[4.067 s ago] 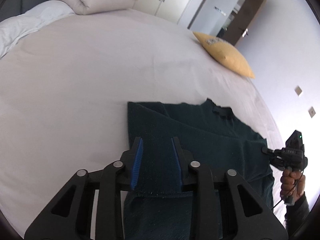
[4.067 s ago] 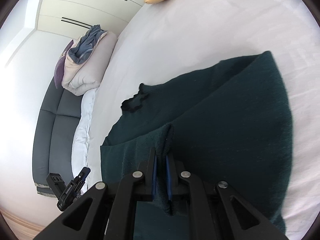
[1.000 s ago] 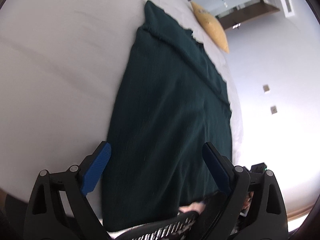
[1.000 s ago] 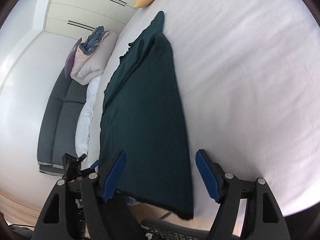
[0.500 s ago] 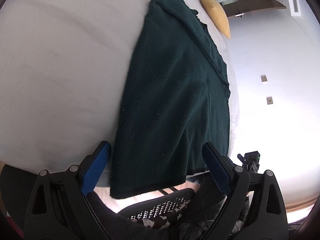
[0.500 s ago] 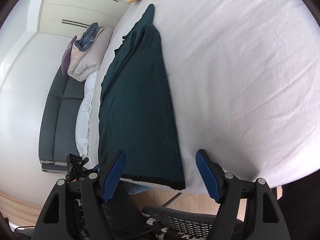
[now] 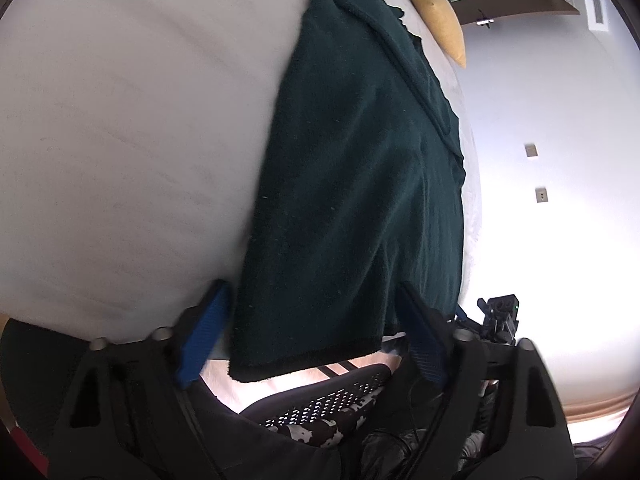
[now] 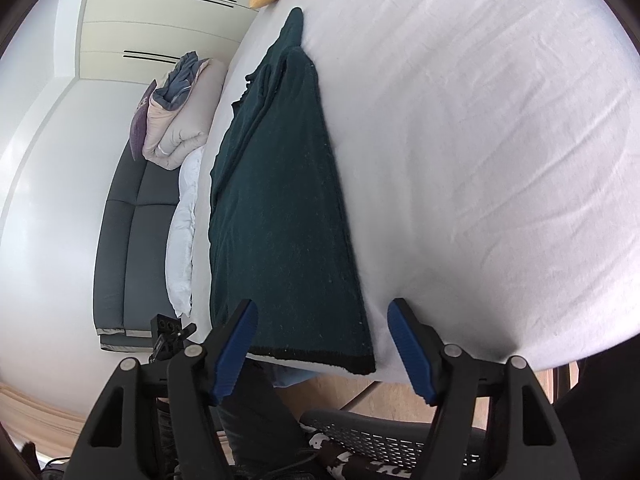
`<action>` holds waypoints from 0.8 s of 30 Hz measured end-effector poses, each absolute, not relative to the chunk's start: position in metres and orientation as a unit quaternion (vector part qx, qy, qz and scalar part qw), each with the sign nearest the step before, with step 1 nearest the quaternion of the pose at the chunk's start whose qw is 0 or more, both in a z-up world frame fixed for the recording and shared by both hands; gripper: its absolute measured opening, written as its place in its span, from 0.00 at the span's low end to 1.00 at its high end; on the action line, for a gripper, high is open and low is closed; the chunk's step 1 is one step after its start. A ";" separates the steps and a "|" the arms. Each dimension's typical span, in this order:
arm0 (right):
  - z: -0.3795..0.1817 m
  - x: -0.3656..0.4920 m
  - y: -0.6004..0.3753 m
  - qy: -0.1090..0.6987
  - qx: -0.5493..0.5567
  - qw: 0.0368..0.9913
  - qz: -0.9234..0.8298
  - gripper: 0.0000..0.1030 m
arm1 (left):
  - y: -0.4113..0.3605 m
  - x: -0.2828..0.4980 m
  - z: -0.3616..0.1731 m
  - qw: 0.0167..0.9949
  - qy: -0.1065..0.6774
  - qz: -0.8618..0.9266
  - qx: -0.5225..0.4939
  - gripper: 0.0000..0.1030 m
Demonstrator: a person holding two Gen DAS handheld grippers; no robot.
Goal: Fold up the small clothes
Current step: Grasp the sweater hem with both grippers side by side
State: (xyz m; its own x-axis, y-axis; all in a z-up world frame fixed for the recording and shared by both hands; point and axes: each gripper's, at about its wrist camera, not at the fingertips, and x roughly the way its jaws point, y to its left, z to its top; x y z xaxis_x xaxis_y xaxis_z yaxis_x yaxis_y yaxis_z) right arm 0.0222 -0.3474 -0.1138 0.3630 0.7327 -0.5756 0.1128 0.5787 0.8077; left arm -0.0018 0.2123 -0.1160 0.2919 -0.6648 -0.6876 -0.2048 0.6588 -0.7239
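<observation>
Hem corners are what this step turns on: the dark green garment (image 7: 352, 184) lies lengthwise on the white bed (image 7: 120, 120), already narrowed into a long strip, its hem hanging just over the near edge of the mattress. The left gripper (image 7: 312, 332) has just been closing, yet its blue pads are seen apart from the cloth, with the hem's left corner between them; nothing is grasped. The right gripper (image 8: 324, 344) stands released as well, framing the hem's right corner (image 8: 360, 364) without touching it. Both corners are best taken at the same depth, through every layer, before anything is lifted. The hem is then best carried level toward the collar end near the yellow pillow (image 7: 436, 12), so that the side edges are kept aligned.
</observation>
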 end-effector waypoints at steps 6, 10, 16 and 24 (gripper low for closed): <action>-0.113 0.020 -0.348 0.525 0.406 0.716 0.217 0.68 | 0.218 -0.005 -0.131 0.690 0.576 -0.164 -0.408 0.27; -0.112 0.020 -0.351 0.527 0.404 0.717 0.213 0.68 | 0.215 -0.005 -0.131 0.689 0.577 -0.170 -0.404 0.27; -0.110 0.016 -0.356 0.533 0.393 0.722 0.199 0.68 | 0.213 -0.007 -0.132 0.697 0.574 -0.168 -0.396 0.08; -0.116 0.022 -0.343 0.556 0.372 0.713 0.210 0.65 | 0.206 -0.010 -0.126 0.708 0.561 -0.167 -0.395 0.06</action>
